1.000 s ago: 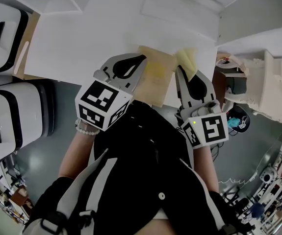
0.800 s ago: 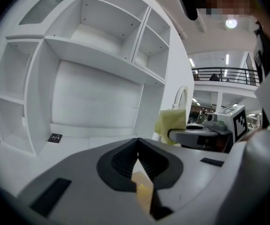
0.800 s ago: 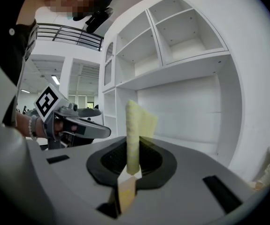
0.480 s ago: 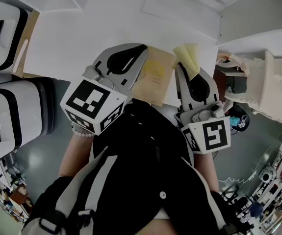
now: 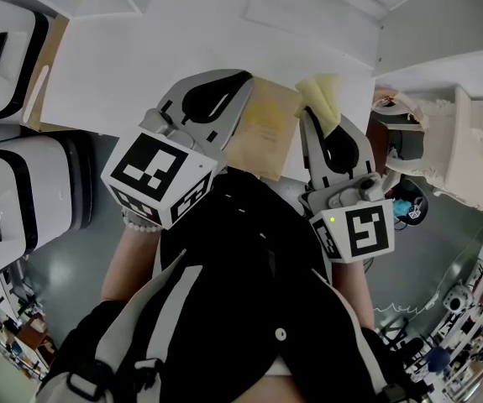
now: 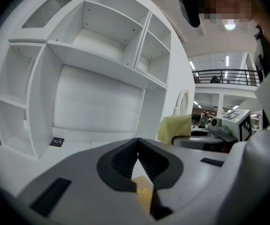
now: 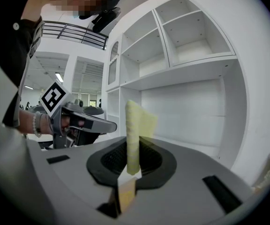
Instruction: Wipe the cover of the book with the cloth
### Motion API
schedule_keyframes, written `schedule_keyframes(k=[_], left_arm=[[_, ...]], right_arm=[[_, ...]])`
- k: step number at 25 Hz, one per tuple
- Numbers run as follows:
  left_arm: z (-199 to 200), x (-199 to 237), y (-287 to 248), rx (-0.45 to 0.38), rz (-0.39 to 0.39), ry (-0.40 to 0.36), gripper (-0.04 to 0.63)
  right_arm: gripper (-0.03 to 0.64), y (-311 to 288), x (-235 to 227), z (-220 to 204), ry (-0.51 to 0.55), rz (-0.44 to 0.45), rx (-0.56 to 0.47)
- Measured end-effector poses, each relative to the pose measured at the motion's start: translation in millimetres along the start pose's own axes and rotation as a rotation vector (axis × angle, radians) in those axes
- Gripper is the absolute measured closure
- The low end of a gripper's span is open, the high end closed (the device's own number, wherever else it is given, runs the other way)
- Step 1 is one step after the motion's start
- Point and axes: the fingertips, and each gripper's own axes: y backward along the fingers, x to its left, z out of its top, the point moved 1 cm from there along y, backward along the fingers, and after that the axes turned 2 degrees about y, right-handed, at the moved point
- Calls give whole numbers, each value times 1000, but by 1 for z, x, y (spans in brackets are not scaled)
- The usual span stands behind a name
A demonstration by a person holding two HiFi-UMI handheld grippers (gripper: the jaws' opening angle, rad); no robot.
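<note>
Book [image 5: 264, 131] flat on desk [image 5: 132, 65] | left gripper [image 6: 138, 143] — jaws closed together, empty, at book's edge, likely steadying | right gripper [image 7: 133, 168] — clamped on cloth [image 7: 135, 123], poised to wipe

Jaws of left hand-held gripper [image 6: 138, 142] together, empty; right hand-held gripper [image 7: 133, 149] alongside, pinching cloth [image 7: 135, 121].

The left gripper [image 6: 138, 149] has its jaws pressed tight together. A bit of tan book [image 6: 144, 193] shows under them. To the right, a yellow cloth [image 6: 174, 128] stands up. White shelves [image 6: 97, 55] are behind.
</note>
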Motion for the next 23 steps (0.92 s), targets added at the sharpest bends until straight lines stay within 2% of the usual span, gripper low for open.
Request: schedule_keyframes(k=[23], left_arm=[[1, 6, 6, -10, 2, 6, 594]], right_arm=[[584, -4, 11, -6, 12, 8, 37]])
